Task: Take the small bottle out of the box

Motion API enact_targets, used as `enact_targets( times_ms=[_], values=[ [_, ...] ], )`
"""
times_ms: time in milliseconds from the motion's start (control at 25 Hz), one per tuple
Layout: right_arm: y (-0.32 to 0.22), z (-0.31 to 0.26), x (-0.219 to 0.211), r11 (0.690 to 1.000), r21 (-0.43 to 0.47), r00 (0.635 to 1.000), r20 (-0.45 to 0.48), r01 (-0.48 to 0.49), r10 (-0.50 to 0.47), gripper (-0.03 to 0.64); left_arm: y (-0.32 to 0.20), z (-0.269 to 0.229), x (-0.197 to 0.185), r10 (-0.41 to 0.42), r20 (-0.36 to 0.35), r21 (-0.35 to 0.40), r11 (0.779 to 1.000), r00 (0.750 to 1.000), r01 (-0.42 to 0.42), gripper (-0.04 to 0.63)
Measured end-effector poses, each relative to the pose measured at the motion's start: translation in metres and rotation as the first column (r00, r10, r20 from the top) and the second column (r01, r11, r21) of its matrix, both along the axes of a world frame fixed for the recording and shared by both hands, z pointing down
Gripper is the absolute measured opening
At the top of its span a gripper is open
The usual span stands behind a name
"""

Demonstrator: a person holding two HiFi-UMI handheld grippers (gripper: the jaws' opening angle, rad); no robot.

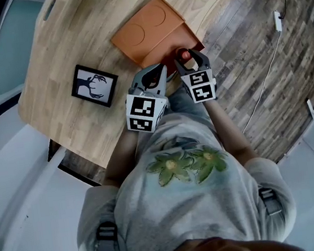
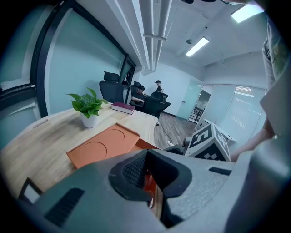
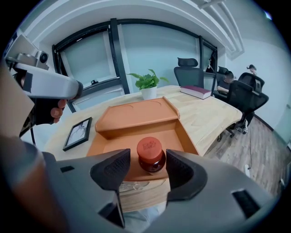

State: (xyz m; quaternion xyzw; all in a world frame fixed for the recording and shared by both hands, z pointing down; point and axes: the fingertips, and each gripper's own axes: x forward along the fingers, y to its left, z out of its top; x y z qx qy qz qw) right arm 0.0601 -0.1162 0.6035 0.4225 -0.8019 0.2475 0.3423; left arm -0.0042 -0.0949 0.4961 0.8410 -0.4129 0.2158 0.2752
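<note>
Right gripper view showed the right gripper with jaws apart astride the small bottle, not yet clamped. Bottle stood inside the open box, by its near wall. Left gripper had jaws together, empty. Grasp and lift-out judged outstanding.

Your worktop is a pale wooden slab with rounded corners. At the edge nearest you lies a flat orange box with its lid folded open away from you. To its left, apart from it, a black-framed antler picture lies flat. Beyond the box stands a green leafy plant in a white pot, with a dark red book farther along.
</note>
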Motion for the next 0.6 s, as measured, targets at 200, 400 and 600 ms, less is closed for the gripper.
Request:
enact_targets(
  times_ms=[200, 400, 600],
  values=[
    [0.000, 0.008, -0.001, 1.000, -0.014, 1.000, -0.015, 0.009, -0.010, 0.219, 0.001, 0.001, -0.001, 0.000, 0.003, -0.005, 1.000, 1.000, 0.000, 0.006],
    [-0.001, 0.012, 0.000, 1.000, -0.023, 1.000, -0.026, 0.011, -0.012, 0.219, 0.000, 0.001, -0.004, -0.007, 0.010, -0.007, 1.000, 1.000, 0.008, 0.006],
    [-0.004, 0.017, 0.001, 0.999, -0.031, 0.999, -0.038, 0.016, -0.017, 0.218, -0.002, 0.002, -0.008, -0.024, 0.009, -0.010, 1.000, 1.000, 0.024, 0.006]
  ],
)
